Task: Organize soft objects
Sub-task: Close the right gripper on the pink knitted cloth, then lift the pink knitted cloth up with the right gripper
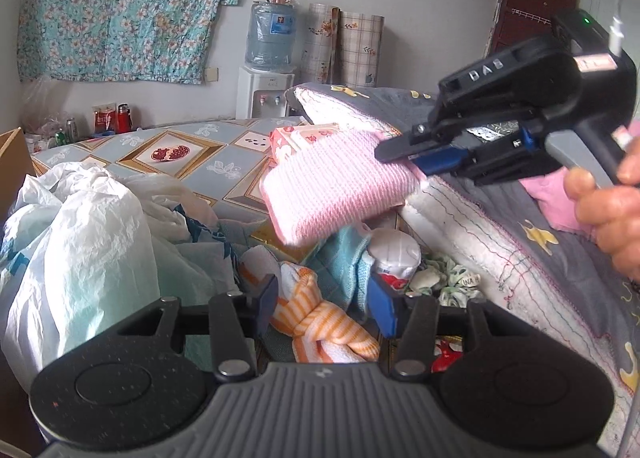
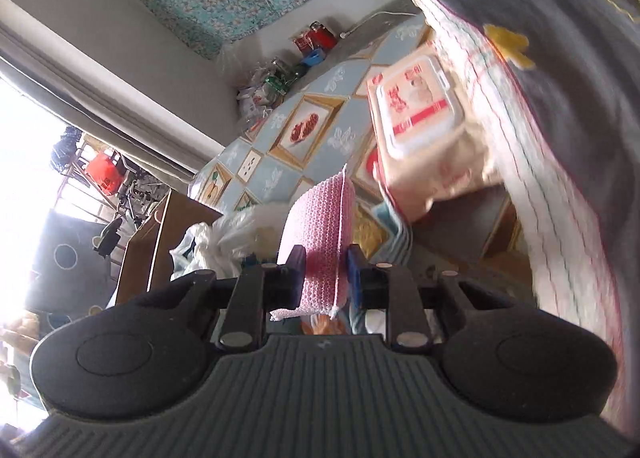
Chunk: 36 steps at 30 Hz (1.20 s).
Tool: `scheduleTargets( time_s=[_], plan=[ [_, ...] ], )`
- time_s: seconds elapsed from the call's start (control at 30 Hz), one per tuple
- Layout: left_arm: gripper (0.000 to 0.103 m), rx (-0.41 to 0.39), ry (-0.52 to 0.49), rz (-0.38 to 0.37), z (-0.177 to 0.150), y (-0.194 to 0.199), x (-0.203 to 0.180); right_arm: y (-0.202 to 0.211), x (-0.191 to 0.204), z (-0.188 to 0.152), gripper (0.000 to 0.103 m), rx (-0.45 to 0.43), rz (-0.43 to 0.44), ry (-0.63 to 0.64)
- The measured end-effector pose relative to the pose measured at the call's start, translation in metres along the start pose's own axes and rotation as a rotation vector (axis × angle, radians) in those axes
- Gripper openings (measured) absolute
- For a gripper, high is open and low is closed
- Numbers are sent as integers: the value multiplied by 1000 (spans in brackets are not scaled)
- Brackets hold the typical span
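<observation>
Right wrist | right gripper [image 2: 323, 278] jaws clamp pink knit cloth [image 2: 320, 230] | left gripper [image 1: 324, 300] jaws apart, empty

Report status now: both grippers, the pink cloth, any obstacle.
Right gripper shut on folded pink knitted cloth, lifted off the pile. Left gripper open, empty, over orange striped cloth. Wipes pack close ahead.
</observation>
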<state>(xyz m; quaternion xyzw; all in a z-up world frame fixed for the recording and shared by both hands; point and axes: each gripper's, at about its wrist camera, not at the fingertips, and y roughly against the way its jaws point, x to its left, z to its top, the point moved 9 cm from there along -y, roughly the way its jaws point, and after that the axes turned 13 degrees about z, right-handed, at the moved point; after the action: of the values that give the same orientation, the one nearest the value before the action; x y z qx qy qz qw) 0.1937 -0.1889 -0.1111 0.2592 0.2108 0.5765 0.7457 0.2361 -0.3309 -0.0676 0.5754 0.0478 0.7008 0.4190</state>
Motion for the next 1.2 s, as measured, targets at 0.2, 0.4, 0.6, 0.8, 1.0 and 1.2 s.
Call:
scheduleTargets(
  time_s=[0.2, 0.4, 0.6, 0.8, 1.0, 1.2],
  plan=[
    [39, 36, -12, 11, -9, 1, -2, 14, -7, -59, 21, -76, -41, -35],
    [34, 95, -11, 83, -19, -1, 11, 15, -14, -94, 21, -121, 10, -149],
    [33, 97, 16, 109, -19, 12, 21, 2, -26, -126, 24, -124, 103, -284],
    [47, 108, 22, 25, -22, 28, 15, 0, -32, -130, 24, -137, 148, -332],
    [49, 98, -11, 4, -26, 26, 0, -10, -36, -129, 25, -134, 189, -374],
    [52, 132, 1, 33, -32, 12, 6, -7, -41, -126, 31, -121, 122, -322]
  ],
)
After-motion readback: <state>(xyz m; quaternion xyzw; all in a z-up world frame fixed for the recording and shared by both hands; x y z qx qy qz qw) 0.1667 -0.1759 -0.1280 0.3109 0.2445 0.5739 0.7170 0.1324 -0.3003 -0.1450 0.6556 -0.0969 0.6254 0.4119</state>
